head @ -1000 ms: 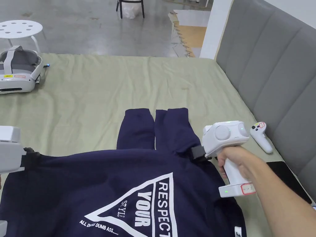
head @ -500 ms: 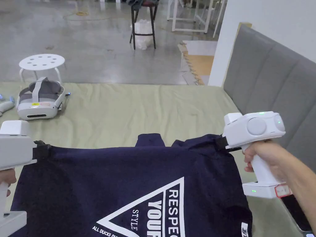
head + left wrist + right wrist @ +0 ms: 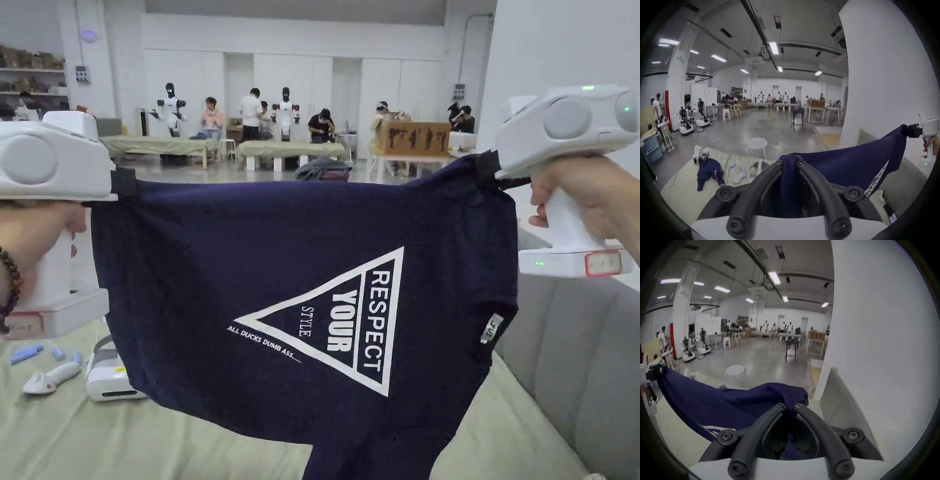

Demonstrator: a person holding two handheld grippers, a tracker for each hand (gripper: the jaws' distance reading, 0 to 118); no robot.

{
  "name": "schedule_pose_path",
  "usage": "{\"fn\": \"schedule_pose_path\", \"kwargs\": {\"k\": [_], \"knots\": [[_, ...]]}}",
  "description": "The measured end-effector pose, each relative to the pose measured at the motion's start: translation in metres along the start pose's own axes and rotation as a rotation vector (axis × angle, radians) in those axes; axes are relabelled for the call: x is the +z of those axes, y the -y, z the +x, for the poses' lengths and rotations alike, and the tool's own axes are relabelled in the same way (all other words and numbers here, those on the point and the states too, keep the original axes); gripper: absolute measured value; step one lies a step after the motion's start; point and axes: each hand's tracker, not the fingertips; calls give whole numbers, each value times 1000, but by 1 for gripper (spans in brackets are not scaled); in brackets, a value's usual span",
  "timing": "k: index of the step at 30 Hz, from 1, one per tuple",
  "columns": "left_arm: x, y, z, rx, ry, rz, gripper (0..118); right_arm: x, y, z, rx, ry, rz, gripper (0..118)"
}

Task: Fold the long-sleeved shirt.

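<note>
A wide hall with a grey polished floor and people at distant workbenches fills the upper part of the head view, and a bed [image 3: 75, 437] under a pale green sheet crosses the bottom of the frame, with a grey padded headboard [image 3: 581, 375] at the lower right. At the left edge of the frame the left hand-held gripper [image 3: 124, 183] has its jaws pinched tight on one upper corner of the navy long-sleeved shirt [image 3: 269, 250]; in the left gripper view the cloth bunches between both black jaws, which press on it. At the upper right the right hand-held gripper [image 3: 486, 169] is clamped on the other upper corner, and its own view shows fabric caught between its closed jaws too. Between them the shirt hangs in the air, its top edge running nearly level across the frame from left to right and sagging a little in the middle, so the long axis of the held edge lies sideways and the body drops straight down toward the sheet, with the lowest cloth leaving the frame at bottom centre. Both hands stand at about the same height, neither clearly nearer the bed. A white headset [image 3: 109, 375] and a controller [image 3: 50, 380] lie on the sheet at lower left, just beside the hanging cloth, so the lay-down probably wants to land right of them.
</note>
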Motion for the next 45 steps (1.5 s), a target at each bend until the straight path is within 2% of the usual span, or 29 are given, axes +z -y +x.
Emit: {"fn": "schedule_pose_path", "kwargs": {"k": [6,8,10,14,16,20,25,27,31,34,37,39,42,45], "knots": [[-8,-75,18,28,-28,107,10,10,-82,-8,-71,108,206,2],[-7,-94,22,78,-22,112,10,18,-107,-10,-67,152,289,2],[-17,-110,24,104,-24,120,10,27,-127,-7,-163,127,316,2],[-26,-110,34,81,-44,121,10,32,-133,-13,-55,147,271,2],[-34,-90,34,57,-44,104,10,27,-111,-15,-15,162,234,2],[-57,-19,27,37,-45,-20,10,-15,-34,-8,-48,106,67,2],[-79,100,21,37,-41,-161,10,-74,93,-15,-42,59,-127,2],[-80,145,20,24,-49,-234,10,-94,144,-19,-81,47,-209,2],[-76,211,9,106,-55,-289,10,-117,216,-25,-92,24,-313,2],[-67,233,3,109,-49,-344,10,-103,244,-28,-72,-4,-345,2],[-38,229,3,86,-20,-313,10,-87,250,-20,-61,-19,-330,2],[-10,227,3,53,-9,-275,10,-54,255,-21,-31,-50,-306,2],[35,243,1,5,-10,-273,10,-1,277,-25,58,-85,-305,2],[89,277,-2,2,-8,-322,10,55,318,-25,66,-114,-337,2]]}}
